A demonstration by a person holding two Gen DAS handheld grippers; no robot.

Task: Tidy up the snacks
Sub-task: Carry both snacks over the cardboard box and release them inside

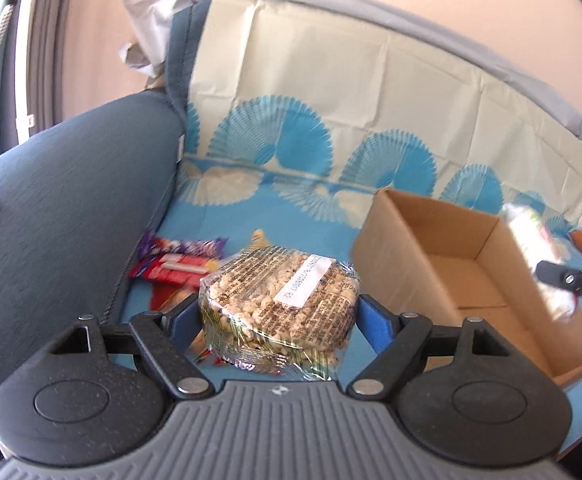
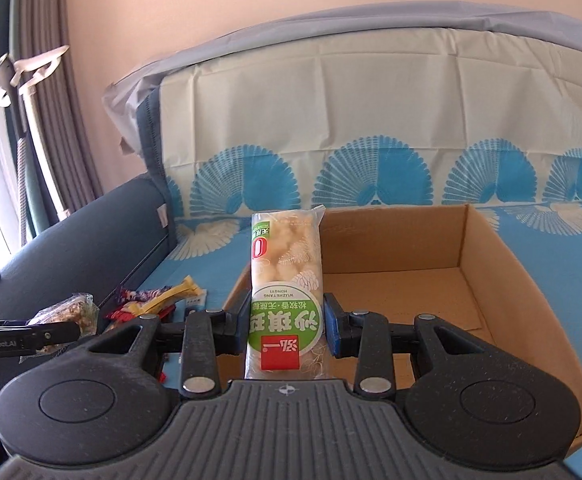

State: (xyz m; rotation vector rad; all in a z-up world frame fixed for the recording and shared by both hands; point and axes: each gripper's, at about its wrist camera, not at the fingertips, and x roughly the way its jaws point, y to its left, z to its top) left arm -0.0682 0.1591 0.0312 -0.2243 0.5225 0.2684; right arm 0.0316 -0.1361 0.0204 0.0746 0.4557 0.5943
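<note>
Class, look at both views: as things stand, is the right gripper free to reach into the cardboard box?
Probably yes. The right gripper, its tongs shut on the long green snack pack, hangs at the near wall of the cardboard box, which is open-topped and looks empty, with nothing between them.

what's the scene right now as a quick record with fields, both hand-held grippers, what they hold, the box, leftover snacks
left hand-held gripper: shut on round puffed rice cake pack, held above the blue cloth
right hand-held gripper: shut on long green-label snack pack, over the near left edge of the box
cardboard box: open, nothing seen inside
loose snacks: small pile on blue patterned cloth, left of the box
setting: blue sofa, cloth draped over seat and backrest
</note>
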